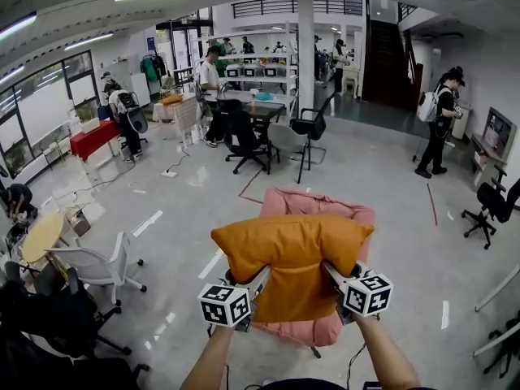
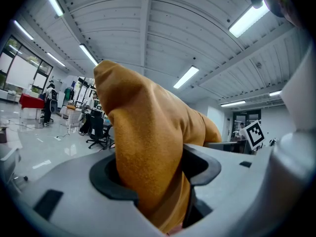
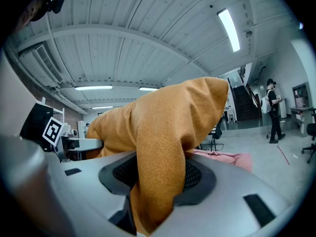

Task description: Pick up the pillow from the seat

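Left tool [image 1: 262, 276] and right tool [image 1: 331, 269] pinch the pillow [image 1: 291, 250] — above seat [image 1: 313, 204].

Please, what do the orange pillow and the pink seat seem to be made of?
The orange pillow: apparently a soft, matte woven or brushed fabric; a fine fuzzy grain shows close up, and it bunches into folds. The pink seat: probably matte upholstery cloth over padding; it looks rumpled and puffy, but its weave is too far to tell.
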{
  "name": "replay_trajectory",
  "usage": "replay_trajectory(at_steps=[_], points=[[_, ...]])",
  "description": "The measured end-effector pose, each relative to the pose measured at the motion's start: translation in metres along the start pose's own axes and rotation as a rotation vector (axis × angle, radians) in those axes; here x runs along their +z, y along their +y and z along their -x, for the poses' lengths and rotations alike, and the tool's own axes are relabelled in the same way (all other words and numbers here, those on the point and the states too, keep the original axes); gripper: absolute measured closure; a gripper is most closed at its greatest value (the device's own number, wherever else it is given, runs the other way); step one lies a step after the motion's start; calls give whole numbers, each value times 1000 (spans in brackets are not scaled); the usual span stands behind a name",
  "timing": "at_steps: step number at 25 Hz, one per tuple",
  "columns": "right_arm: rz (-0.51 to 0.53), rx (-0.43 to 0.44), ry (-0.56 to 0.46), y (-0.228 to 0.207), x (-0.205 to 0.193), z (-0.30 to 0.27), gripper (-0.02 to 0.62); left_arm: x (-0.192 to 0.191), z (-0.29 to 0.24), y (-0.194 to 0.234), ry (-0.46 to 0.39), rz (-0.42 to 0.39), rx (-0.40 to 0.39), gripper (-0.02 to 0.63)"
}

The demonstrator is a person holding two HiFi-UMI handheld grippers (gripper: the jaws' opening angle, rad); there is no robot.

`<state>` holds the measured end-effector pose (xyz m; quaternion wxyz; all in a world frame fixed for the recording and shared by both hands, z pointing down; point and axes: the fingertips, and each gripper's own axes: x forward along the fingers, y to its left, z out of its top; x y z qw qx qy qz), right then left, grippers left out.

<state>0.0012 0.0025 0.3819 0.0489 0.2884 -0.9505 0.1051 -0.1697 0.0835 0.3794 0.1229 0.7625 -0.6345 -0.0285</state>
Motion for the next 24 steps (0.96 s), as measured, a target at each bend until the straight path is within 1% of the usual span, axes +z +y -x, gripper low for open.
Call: replay_trajectory(at_steps=[15, 24], points=[[-3, -7, -7, -16, 5, 18, 402, 0, -10, -22, -2, 3, 0, 325], [-8, -9, -4, -18, 1, 21, 400, -4, -10, -23, 2, 7, 2, 325]])
